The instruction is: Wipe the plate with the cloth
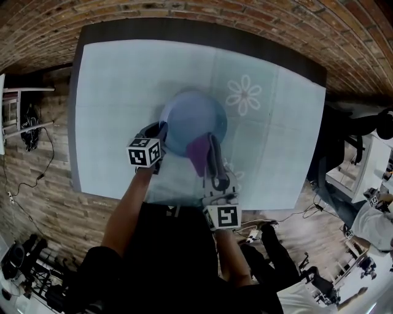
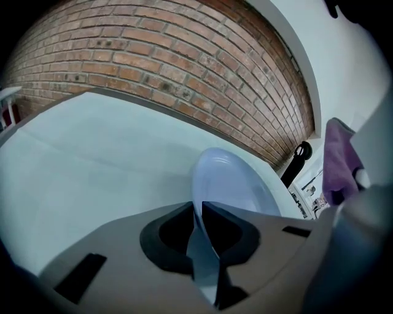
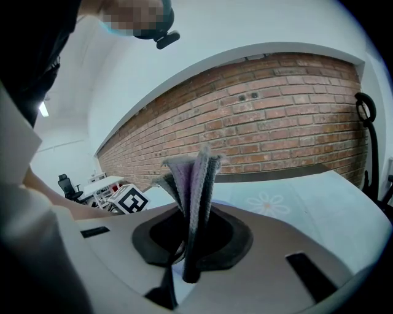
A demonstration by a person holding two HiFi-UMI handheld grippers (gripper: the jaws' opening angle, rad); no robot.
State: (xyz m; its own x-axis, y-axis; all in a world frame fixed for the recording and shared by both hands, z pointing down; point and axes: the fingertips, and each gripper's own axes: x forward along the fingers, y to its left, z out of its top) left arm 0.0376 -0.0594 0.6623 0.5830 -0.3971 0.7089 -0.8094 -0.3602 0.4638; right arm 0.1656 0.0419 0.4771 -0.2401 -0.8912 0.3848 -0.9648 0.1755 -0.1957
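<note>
A pale blue plate lies near the middle of the table, which is covered in a light blue cloth. My left gripper is at the plate's left rim. In the left gripper view, the left gripper has its jaws shut on the rim of the plate, which runs edge-on between them. My right gripper is at the plate's near right edge, shut on a purple cloth. The folded cloth stands up between the jaws of the right gripper. The cloth also shows at the right of the left gripper view.
A white flower print marks the table covering just right of the plate. A brick wall runs behind the table's far edge. A white rack and cables stand left of the table, and desks and a seated person are at the right.
</note>
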